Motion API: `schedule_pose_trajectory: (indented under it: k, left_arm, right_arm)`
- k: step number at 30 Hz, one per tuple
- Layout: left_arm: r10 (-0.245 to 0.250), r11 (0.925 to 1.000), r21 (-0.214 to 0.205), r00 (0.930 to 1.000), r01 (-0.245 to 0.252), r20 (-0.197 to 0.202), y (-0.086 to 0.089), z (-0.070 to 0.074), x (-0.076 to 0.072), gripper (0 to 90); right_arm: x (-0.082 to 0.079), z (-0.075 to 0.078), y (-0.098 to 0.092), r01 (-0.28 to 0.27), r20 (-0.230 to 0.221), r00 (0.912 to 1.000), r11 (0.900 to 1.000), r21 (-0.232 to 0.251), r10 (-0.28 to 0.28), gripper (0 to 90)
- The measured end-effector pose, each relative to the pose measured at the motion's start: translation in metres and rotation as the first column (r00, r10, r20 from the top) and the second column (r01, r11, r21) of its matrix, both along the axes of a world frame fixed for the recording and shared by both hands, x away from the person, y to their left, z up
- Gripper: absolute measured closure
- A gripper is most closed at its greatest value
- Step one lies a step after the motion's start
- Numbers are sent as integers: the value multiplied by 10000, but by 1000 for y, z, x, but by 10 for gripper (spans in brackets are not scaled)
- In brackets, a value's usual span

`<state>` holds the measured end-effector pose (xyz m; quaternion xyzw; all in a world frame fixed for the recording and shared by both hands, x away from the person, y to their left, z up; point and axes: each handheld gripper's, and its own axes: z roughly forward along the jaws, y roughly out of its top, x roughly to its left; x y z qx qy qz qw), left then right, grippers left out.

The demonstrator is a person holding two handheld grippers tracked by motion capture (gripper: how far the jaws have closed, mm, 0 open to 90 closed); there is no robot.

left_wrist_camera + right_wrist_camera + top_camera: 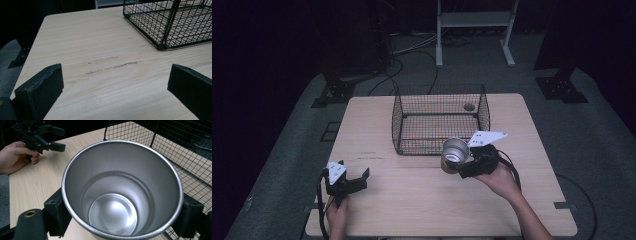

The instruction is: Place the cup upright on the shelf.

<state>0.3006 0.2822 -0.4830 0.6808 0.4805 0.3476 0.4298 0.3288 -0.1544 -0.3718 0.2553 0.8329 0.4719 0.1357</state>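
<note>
My right gripper (pixel 463 164) is clamped on the steel cup (pixel 454 155), which is lifted off the table (pixel 422 200) with its mouth tilted toward me. The wire basket (pixel 439 120) lies just beyond it. My left gripper (pixel 354 181) rests farther away, jaws spread and empty.

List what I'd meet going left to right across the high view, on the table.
Left claw, open, over bare table → metal cup → right claw, shut on the cup, with the hand behind it. The wire basket lies farther back and spans the middle, so I leave it out of the order.
</note>
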Motion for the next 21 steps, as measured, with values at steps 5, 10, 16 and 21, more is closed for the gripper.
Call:
schedule_pose_trajectory:
  k: [5,10,16,21]
  left_arm:
    - [-37,10000,27,10000,37,56,0,0,0,0]
    - [-61,10000,56,9999,60,80,0,0,-1,0]
    - [-57,10000,54,9999,56,91,0,0,-1,0]
    - [-68,10000,50,9999,67,127,0,0,-1,0]
  right_arm:
    - [4,7,2,-69,79,9999,10000,28,69,180]
    - [9,16,5,-115,90,9999,9999,48,114,180]
    - [15,25,10,-178,148,9997,9998,-59,179,180]
    - [24,34,16,-221,162,9996,9997,-106,222,181]
